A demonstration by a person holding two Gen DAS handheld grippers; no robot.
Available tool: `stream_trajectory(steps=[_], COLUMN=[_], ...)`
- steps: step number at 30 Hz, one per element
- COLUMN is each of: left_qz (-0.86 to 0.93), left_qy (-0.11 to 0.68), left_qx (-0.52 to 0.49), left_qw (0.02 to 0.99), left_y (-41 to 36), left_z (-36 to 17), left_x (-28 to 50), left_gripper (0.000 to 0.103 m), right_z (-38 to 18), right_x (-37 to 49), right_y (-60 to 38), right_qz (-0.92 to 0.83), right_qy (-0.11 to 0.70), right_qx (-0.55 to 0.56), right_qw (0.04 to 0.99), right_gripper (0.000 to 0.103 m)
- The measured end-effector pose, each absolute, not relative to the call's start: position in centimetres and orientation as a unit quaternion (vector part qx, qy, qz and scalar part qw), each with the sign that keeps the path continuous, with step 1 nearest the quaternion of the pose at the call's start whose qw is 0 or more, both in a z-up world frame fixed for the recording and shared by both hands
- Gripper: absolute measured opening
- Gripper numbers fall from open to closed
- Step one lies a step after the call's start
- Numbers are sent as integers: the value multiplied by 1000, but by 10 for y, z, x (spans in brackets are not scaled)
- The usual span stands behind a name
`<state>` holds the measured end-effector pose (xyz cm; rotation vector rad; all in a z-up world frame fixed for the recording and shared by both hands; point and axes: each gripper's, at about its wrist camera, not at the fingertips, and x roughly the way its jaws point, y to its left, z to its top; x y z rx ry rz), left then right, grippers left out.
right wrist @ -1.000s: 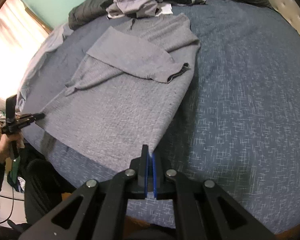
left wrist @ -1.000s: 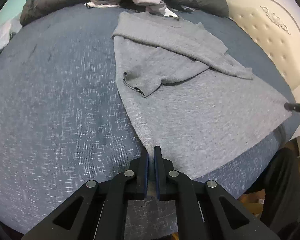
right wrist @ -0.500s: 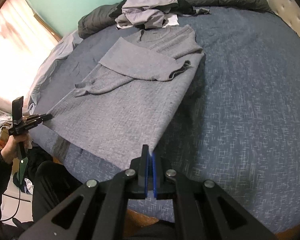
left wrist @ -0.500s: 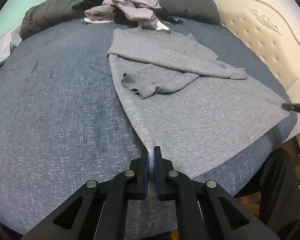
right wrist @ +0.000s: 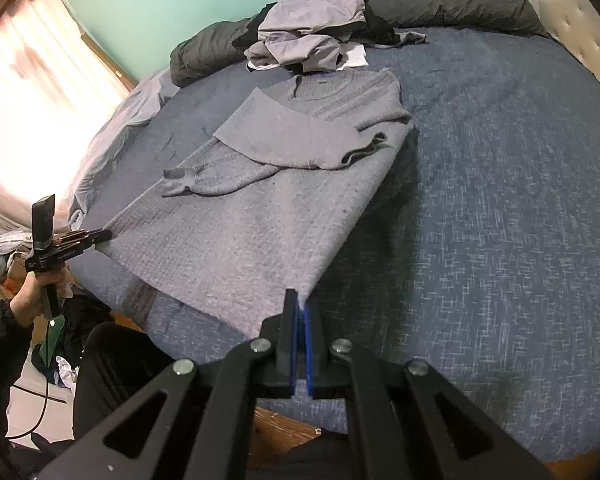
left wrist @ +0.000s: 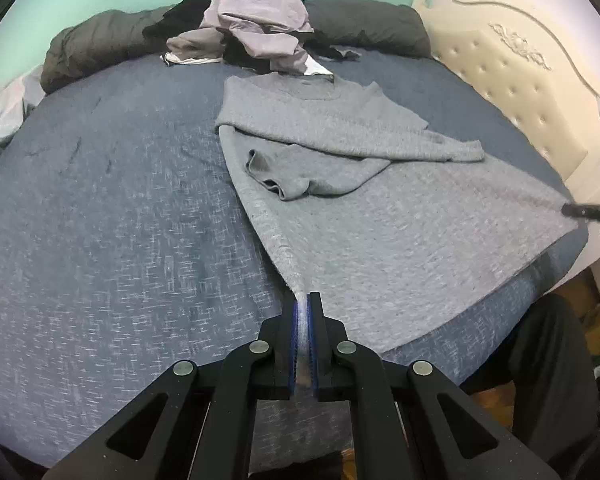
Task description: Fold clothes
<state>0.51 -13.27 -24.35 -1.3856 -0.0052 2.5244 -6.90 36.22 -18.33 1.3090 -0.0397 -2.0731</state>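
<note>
sweater (left wrist: 400,216): gray, flat on bed (left wrist: 120,200), sleeves folded in; hem corners pinched, stretching ahead of each claw
L claw (left wrist: 303,304): clenched on hem corner
R claw (right wrist: 299,304): clenched on other corner
tip: lift both evenly, keep hem taut, lay to collar

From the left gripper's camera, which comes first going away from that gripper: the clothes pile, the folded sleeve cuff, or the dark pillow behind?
1. Folded sleeve cuff, mid-bed on the grey sweater that the left gripper pinches.
2. Clothes pile, past the sweater's collar.
3. Dark pillow, behind the pile against the wall.
</note>
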Motion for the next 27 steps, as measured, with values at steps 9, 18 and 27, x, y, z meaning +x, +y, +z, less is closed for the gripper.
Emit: stream_trajectory(steps=[9,18,27], left_qz=[876,886,896], left_qy=[0,14,20], left_qx=[-461,-435,-407], left_qw=[141,160,179], left_y=[-143,-144,-136], left_z=[-217,-181,-149], left_x=[15,38,66], left_gripper=[4,4,4], right_z=[-152,-122,-90], right_x=[-62,-44,-27], right_y=[359,368,373], right_qz=[-801,-806,-807], right_qy=[-5,4,24], right_qx=[477,455,435], right_qw=[361,380,398], right_gripper=[2,2,2])
